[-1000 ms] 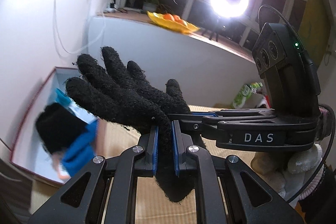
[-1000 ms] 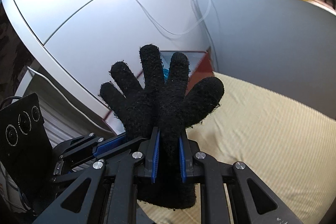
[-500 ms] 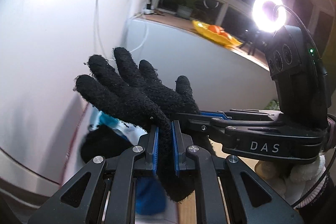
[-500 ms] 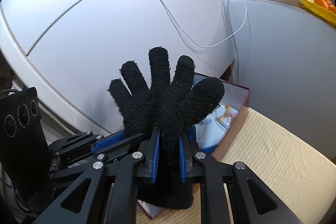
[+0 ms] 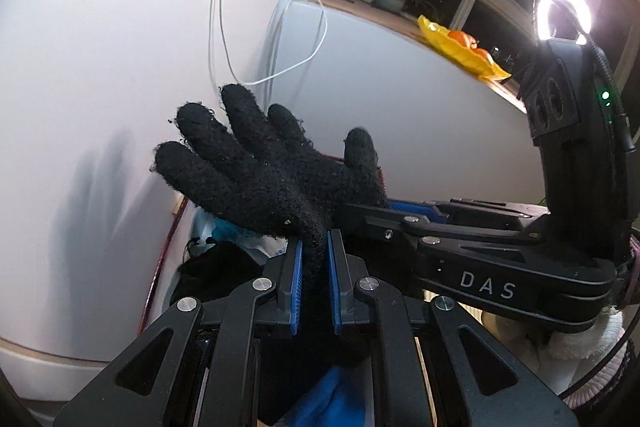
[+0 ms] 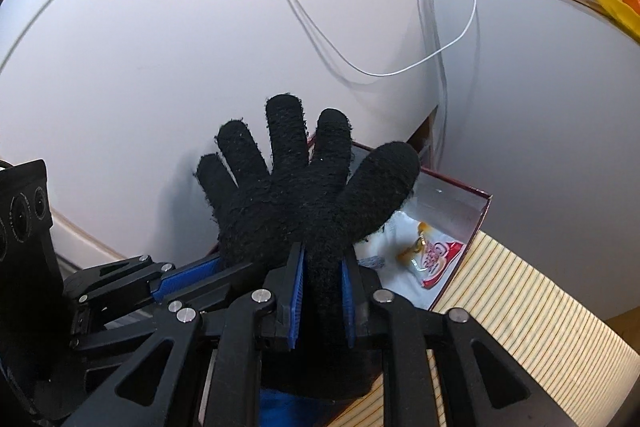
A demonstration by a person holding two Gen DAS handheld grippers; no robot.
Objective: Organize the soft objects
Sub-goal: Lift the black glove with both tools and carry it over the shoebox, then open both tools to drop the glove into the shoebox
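Both tools, left point(image 5: 314, 283) and right point(image 6: 320, 301), are clamping one black glove point(image 6: 304, 203) above a red-rimmed box point(image 6: 460, 187); only the left view is showing the ring light point(image 5: 564, 13).

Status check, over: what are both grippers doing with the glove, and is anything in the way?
Left hand-held gripper and right hand-held gripper both shut on glove. Glove upright above open box. Box already holds items; nothing blocking seen.

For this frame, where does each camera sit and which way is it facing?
Left wrist: on the left gripper, looking along its fingers at the black glove they clamp, the white wall and window beyond; the right gripper enters from the right.
Right wrist: on the right gripper, facing the same glove over the red-rimmed box; the left gripper shows at left.
Shared: glove, box, white cable, yellow dish.
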